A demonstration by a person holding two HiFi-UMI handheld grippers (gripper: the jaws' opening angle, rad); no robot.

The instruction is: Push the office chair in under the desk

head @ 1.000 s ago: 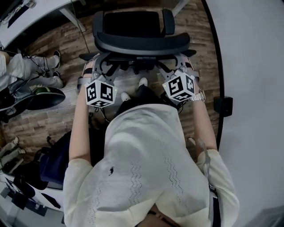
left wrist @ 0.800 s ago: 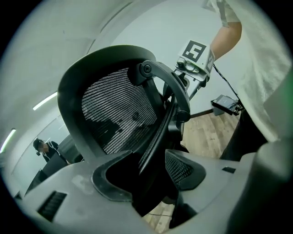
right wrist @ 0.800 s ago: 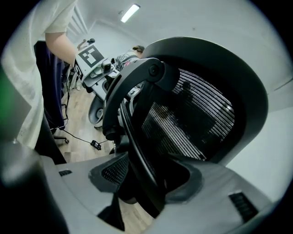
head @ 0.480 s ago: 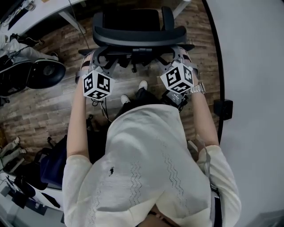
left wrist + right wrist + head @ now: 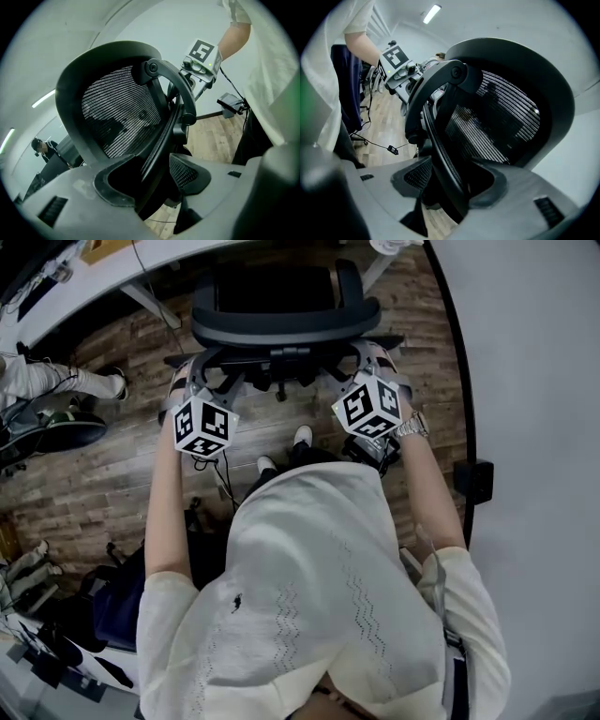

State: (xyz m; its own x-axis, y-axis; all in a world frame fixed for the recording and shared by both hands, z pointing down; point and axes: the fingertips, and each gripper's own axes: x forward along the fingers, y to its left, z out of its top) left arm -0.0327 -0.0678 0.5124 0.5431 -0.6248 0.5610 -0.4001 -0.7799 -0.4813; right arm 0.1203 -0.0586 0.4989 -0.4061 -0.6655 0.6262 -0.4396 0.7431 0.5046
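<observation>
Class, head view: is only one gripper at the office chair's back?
No, the left gripper and right gripper both hold the office chair.

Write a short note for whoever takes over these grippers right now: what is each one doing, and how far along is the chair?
Left gripper: fingers shut on the chair at its back frame, left side.
Right gripper: the same, right side.
The chair faces the desk, seat near its edge, backrest out in the open.
Left to do: push it on until it sits under the desk, then let go.
</observation>
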